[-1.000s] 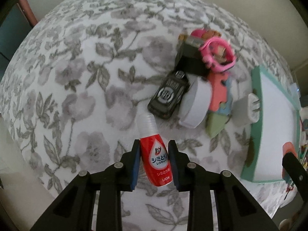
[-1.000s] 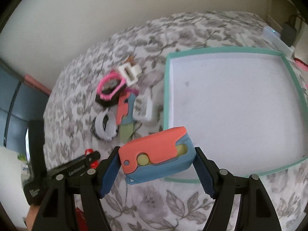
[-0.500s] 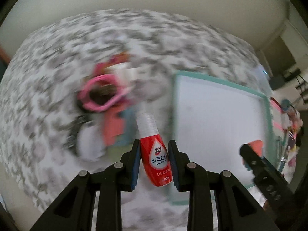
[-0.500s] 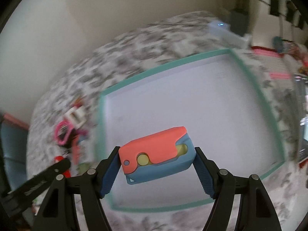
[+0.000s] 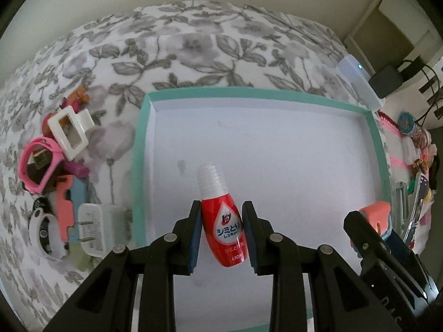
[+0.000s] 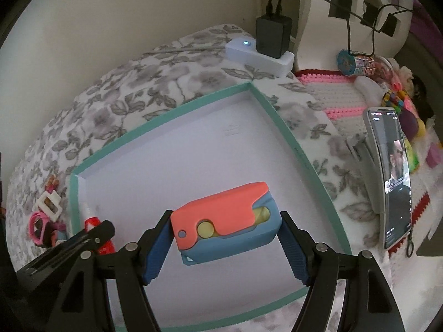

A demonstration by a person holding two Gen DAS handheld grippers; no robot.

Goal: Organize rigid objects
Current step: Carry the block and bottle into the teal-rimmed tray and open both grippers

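My left gripper [image 5: 221, 235] is shut on a small red bottle [image 5: 221, 221] with a clear cap, held over the white tray with a teal rim [image 5: 139, 149]. My right gripper [image 6: 224, 246] is shut on a coral and blue plastic block [image 6: 224, 221] with a yellow button, also held over the tray [image 6: 279, 121]. The right gripper and its block show at the right edge of the left wrist view [image 5: 373, 218]. The bottle shows at the lower left of the right wrist view [image 6: 92, 224].
Left of the tray lie a white clip [image 5: 69, 130], a pink ring [image 5: 38, 163], a coral and blue piece [image 5: 65, 213], a white plug adapter [image 5: 94, 227] and a white roll [image 5: 45, 232]. A phone [image 6: 393, 177], a power strip [image 6: 257, 52] and toys [image 6: 401, 102] sit right of the tray.
Both grippers have swung right from the pile of objects to over the tray, each keeping its hold. The tray now fills both views.
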